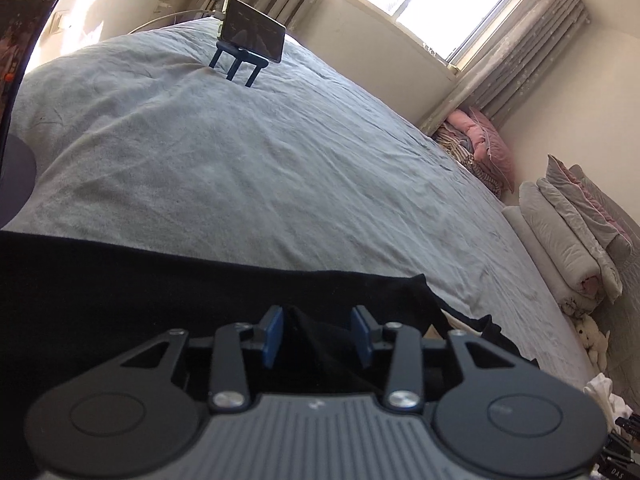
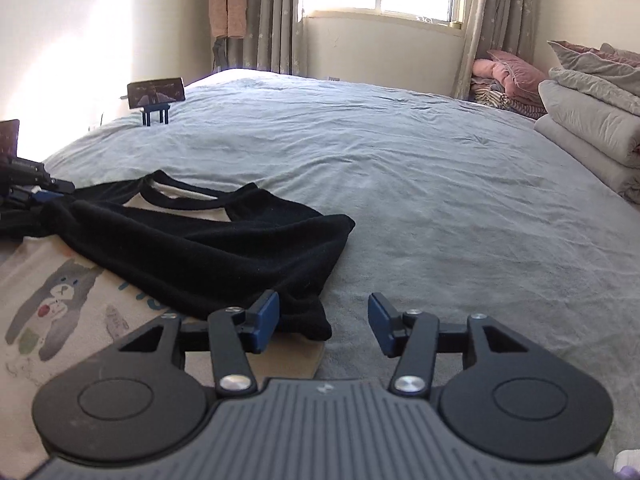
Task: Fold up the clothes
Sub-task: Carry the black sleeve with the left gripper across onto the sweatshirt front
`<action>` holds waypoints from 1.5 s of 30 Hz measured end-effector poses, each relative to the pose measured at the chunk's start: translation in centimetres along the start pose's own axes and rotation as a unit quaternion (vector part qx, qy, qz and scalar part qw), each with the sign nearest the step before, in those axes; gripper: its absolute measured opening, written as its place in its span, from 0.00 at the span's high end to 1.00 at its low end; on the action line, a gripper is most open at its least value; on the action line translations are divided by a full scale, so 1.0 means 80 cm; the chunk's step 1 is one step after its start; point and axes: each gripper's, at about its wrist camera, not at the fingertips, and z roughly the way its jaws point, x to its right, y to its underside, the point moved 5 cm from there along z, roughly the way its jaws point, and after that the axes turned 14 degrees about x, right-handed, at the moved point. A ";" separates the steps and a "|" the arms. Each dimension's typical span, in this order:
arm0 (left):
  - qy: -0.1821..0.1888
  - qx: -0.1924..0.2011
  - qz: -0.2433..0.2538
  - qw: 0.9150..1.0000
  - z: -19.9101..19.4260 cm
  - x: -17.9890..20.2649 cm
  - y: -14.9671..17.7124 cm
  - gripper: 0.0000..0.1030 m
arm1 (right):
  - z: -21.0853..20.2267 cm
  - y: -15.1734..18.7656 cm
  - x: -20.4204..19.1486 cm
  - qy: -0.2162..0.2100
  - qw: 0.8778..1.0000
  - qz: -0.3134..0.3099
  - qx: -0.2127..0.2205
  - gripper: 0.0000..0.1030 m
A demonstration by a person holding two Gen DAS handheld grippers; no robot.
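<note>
A cream T-shirt with black sleeves and collar and a cartoon print (image 2: pixel 60 308) lies on the bed at the left. One black sleeve (image 2: pixel 224 248) is folded across its body. My right gripper (image 2: pixel 323 322) is open and empty, just past the sleeve's end, low over the sheet. My left gripper (image 1: pixel 318 334) has its jaws apart with a ridge of the black cloth (image 1: pixel 312 344) between them. It also shows at the left edge of the right wrist view (image 2: pixel 28 192), at the shirt's other sleeve.
The bed has a grey-blue sheet (image 2: pixel 420 184). A phone on a small blue stand (image 2: pixel 156 94) sits at its far left corner. Folded quilts (image 2: pixel 592 116) and pink bedding (image 2: pixel 508 76) are stacked at the right. A window with curtains is behind.
</note>
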 end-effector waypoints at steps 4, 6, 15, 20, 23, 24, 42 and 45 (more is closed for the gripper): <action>0.011 -0.003 0.011 1.000 0.010 0.006 0.004 0.67 | 0.042 -0.016 0.023 -0.001 0.997 0.075 0.012 0.49; 0.019 -0.008 0.016 1.000 0.015 0.011 0.007 0.82 | 0.069 -0.018 0.031 0.006 0.995 0.095 0.011 0.49; 0.037 0.032 0.044 0.998 0.014 0.015 0.010 0.95 | 0.149 0.011 0.059 -0.015 0.986 0.167 0.010 0.68; 0.077 0.097 0.021 0.992 -0.003 0.018 -0.005 0.96 | 0.134 0.006 0.048 -0.031 0.987 0.144 0.059 0.93; 0.090 0.140 0.025 0.986 -0.014 0.019 -0.016 0.96 | 0.125 -0.005 0.057 -0.018 0.983 0.152 0.100 0.94; 0.077 0.133 0.033 0.988 -0.009 0.018 -0.015 0.96 | 0.126 -0.008 0.058 -0.013 0.983 0.148 0.107 0.94; 0.032 -0.016 -0.036 0.999 -0.019 0.008 0.012 0.47 | 0.072 -0.012 0.014 -0.033 0.996 0.063 0.056 0.55; 0.027 -0.022 -0.022 0.999 -0.019 0.011 0.026 0.50 | 0.044 0.001 -0.017 -0.070 0.997 -0.001 0.046 0.55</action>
